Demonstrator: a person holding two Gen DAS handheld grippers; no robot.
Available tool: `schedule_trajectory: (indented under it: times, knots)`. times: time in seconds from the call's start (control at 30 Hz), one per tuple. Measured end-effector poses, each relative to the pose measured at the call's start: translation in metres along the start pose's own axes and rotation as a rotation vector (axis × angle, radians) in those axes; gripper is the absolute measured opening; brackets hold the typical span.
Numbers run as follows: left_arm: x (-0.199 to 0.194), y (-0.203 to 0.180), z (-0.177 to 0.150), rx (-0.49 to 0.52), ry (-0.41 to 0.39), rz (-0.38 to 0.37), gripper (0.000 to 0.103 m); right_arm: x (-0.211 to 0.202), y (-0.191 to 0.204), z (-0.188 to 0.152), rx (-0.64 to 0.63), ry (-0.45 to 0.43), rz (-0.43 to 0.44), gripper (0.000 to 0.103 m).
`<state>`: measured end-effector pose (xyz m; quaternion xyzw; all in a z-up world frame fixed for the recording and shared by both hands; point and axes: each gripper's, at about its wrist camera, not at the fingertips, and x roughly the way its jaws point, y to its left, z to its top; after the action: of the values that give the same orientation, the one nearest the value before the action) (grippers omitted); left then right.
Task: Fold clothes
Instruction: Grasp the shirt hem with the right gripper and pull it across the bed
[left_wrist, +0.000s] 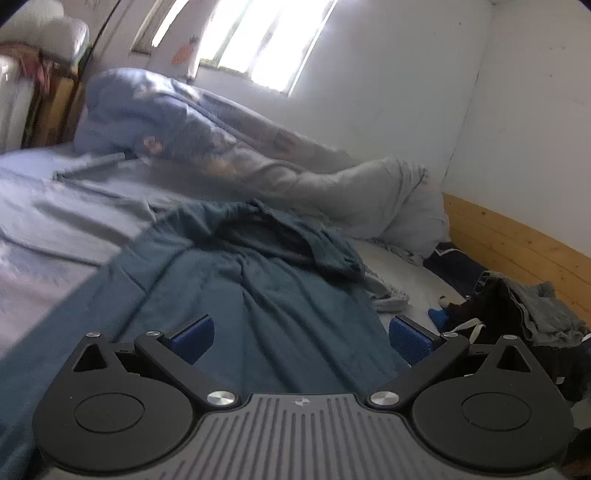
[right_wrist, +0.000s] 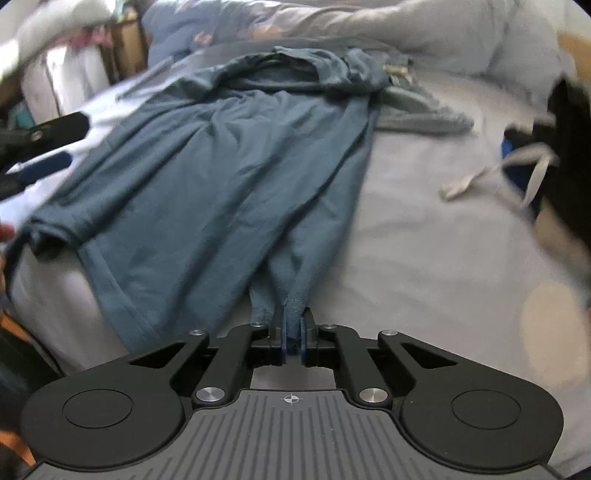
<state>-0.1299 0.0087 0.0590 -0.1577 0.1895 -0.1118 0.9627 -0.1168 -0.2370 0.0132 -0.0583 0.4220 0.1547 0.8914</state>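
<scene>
A teal-blue shirt (right_wrist: 229, 166) lies spread on the bed, collar end far, hem near the front edge. It also shows in the left wrist view (left_wrist: 258, 295). My right gripper (right_wrist: 293, 334) is shut on a pinched fold of the shirt's hem at the bed's near edge. My left gripper (left_wrist: 301, 338) is open and empty, hovering over the shirt with blue pads (left_wrist: 194, 338) wide apart. The left gripper's fingers (right_wrist: 48, 129) show at the far left of the right wrist view, beside the shirt's left side.
A grey-blue duvet (left_wrist: 258, 155) is heaped along the wall at the back of the bed. A grey towel-like cloth (right_wrist: 421, 114) lies beside the shirt's collar. A pile of dark and grey clothes (left_wrist: 517, 317) sits at the right. A wooden bed frame (left_wrist: 517, 243) runs along the wall.
</scene>
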Motion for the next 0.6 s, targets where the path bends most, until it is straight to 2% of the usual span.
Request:
schedule_trajectory:
  times: [0.07, 0.2, 0.4, 0.6]
  knots:
    - [0.007, 0.005, 0.001, -0.008, 0.017, -0.005, 0.103, -0.016, -0.005, 0.008, -0.049, -0.020, -0.067, 0.007]
    - [0.017, 0.012, -0.001, -0.077, 0.040, -0.033, 0.103, -0.055, -0.039, 0.035, -0.053, -0.089, -0.212, 0.006]
    - [0.026, 0.004, -0.006, -0.065, 0.044, -0.067, 0.103, -0.109, -0.100, 0.083, -0.104, -0.152, -0.435, 0.006]
    - [0.038, -0.013, -0.016, -0.147, 0.054, -0.159, 0.103, -0.151, -0.153, 0.112, -0.116, -0.179, -0.614, 0.006]
